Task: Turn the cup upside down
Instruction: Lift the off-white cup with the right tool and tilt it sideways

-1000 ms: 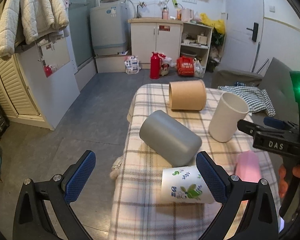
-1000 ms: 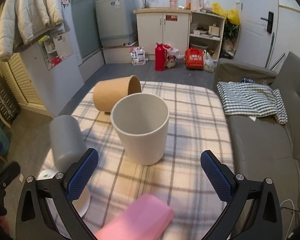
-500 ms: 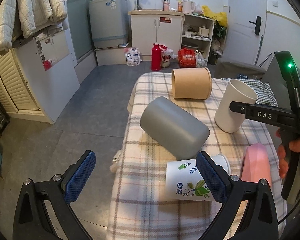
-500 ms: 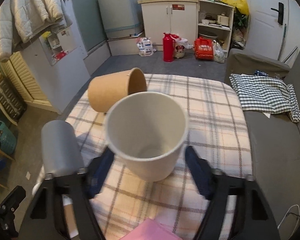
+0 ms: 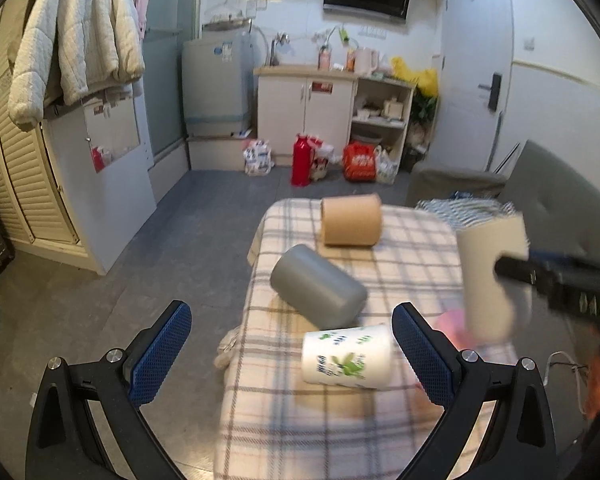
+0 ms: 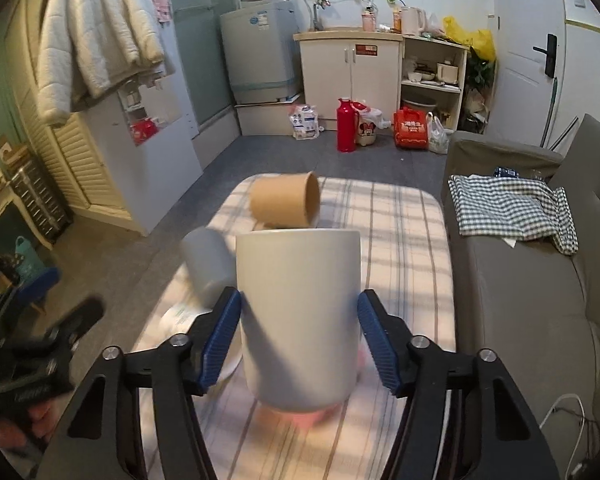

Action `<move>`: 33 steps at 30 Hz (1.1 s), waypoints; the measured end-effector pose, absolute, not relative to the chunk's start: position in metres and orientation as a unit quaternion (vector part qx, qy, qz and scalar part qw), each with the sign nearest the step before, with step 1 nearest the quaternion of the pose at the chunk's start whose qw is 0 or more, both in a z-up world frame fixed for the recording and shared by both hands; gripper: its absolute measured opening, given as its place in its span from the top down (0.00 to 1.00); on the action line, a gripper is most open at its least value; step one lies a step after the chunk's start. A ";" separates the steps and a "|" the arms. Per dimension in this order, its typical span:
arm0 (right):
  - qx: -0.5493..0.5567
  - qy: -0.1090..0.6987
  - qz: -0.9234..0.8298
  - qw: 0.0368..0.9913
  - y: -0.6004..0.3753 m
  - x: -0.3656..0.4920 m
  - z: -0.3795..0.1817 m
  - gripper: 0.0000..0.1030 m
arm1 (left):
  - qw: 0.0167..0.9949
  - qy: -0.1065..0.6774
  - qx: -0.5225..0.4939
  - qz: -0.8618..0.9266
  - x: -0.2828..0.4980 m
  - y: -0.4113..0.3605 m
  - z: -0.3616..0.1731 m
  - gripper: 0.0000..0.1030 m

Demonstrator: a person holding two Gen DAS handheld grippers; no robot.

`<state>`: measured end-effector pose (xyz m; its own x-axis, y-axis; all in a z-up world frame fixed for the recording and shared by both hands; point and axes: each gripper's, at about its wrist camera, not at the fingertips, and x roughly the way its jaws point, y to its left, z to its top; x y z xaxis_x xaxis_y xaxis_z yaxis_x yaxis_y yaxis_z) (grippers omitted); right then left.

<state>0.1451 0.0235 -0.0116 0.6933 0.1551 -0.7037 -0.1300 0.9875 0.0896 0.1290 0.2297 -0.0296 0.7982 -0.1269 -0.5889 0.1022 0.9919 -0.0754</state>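
My right gripper point(image 6: 298, 336) is shut on the white cup point(image 6: 298, 312) and holds it upright above the plaid table point(image 6: 404, 240). The blue pads point(image 6: 220, 334) press its two sides. The same cup point(image 5: 490, 280) shows blurred at the right of the left wrist view, with the right gripper's black body point(image 5: 556, 280) across it. My left gripper point(image 5: 292, 356) is open and empty over the table's near left edge, its right pad point(image 5: 420, 356) beside a floral paper cup point(image 5: 346, 356) lying on its side.
A grey cup point(image 5: 318, 286) and a brown paper cup point(image 5: 350, 220) lie on their sides on the table. A pink object point(image 5: 454, 326) lies under the lifted cup. A grey sofa point(image 6: 532, 280) with a checked cloth point(image 6: 512, 208) stands right of the table.
My right gripper has closed on the white cup and lifted it off the table. The left gripper has drawn back a little and stayed open.
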 end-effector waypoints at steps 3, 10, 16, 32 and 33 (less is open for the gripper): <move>0.026 0.387 0.079 0.918 0.028 0.106 -0.010 0.99 | 0.951 0.300 -0.024 -0.069 0.109 0.228 -0.026 0.00; 0.038 0.426 0.094 0.899 0.051 0.057 -0.066 0.99 | 0.945 0.318 -0.023 -0.078 0.082 0.231 -0.045 0.00; 0.037 0.417 0.087 0.904 0.044 0.065 -0.061 0.99 | 0.946 0.316 -0.016 -0.068 0.084 0.240 -0.048 0.00; 0.043 0.433 0.079 0.897 0.028 0.113 -0.065 0.64 | 0.926 0.369 -0.004 -0.085 0.124 0.234 -0.078 0.00; 0.046 0.432 0.075 0.897 0.024 0.114 -0.065 0.59 | 0.923 0.372 0.003 -0.096 0.124 0.229 -0.079 0.00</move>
<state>0.1143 0.0244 -0.0651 0.6145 0.1752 -0.7692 -0.0958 0.9844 0.1476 0.1238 0.2294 -0.0793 0.7052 -0.1755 -0.6870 0.1799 0.9815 -0.0660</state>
